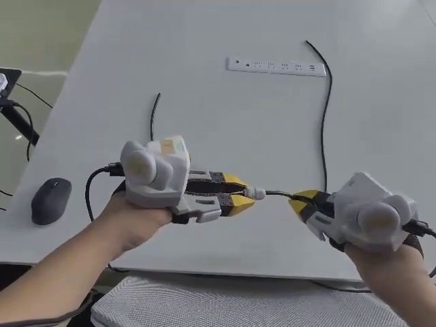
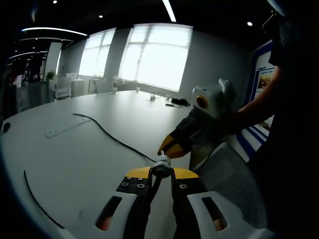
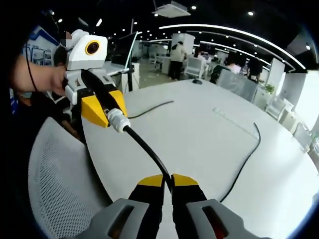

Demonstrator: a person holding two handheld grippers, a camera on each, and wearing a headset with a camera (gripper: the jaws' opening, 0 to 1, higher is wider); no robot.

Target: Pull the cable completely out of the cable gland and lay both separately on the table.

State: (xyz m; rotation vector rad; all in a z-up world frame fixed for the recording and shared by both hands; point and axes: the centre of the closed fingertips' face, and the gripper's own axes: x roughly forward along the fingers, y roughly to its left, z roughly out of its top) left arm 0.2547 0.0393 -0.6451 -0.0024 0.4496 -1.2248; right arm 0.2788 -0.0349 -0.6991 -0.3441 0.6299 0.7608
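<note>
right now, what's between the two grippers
A short stretch of black cable, running from the gland in the left gripper to the right gripper; clearest in the head view.

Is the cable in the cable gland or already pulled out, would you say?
In: the cable enters the cable gland in the left claw; right claw grips it.

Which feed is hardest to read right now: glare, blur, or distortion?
Left gripper view: bright windows backlight it, leaving the left claw and cable gland dim. Right gripper view: evenly lit, cable sharp, fisheye curving the table edge. Head view: soft, no glare.
</note>
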